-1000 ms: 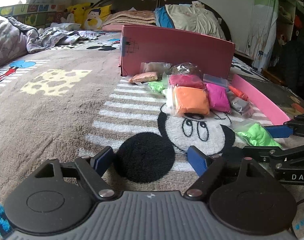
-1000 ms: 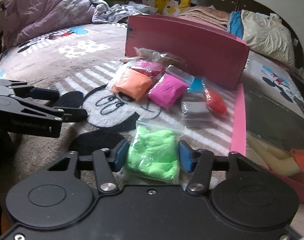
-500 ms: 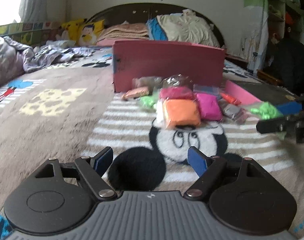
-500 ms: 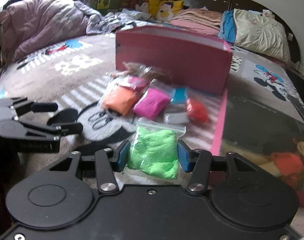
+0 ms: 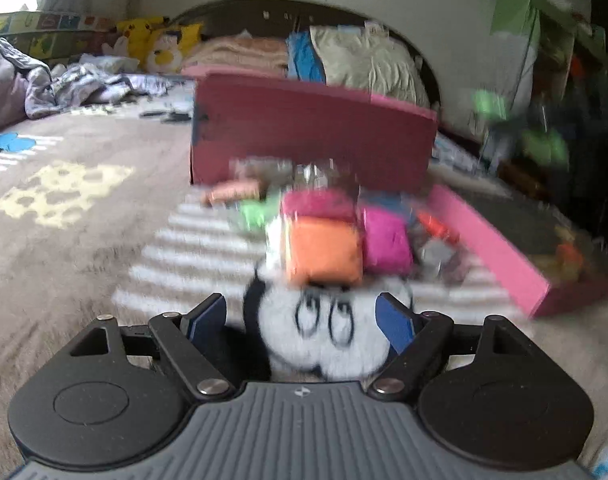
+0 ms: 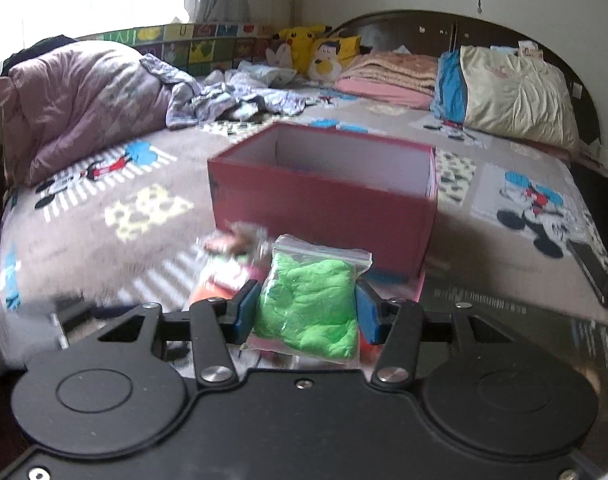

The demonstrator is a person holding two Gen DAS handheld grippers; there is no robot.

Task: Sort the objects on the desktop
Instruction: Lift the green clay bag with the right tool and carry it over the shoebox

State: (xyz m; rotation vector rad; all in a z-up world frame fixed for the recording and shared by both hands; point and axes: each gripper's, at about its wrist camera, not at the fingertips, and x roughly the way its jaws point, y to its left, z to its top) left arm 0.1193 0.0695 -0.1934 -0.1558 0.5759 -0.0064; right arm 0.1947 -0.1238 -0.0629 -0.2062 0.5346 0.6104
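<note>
My right gripper [image 6: 306, 314] is shut on a clear zip bag of green clay [image 6: 310, 308] and holds it in the air in front of an open red box [image 6: 324, 196]. In the left wrist view the green bag [image 5: 540, 146] is a blur high at the right. My left gripper [image 5: 304, 320] is open and empty, low over the blanket. Just ahead of it lie several clay bags, an orange one [image 5: 324, 254] and a magenta one [image 5: 384, 240] nearest. The red box [image 5: 312, 132] stands behind them.
The pink box lid [image 5: 504, 256] lies to the right of the pile. A Mickey Mouse blanket [image 6: 103, 208] covers the bed. A purple quilt [image 6: 83, 96], loose clothes, plush toys and pillows [image 6: 512, 96] lie along the far side.
My right gripper has lifted the green bag off the blanket and now looks down into the red box. My left gripper has moved forward toward the pile of bags.
</note>
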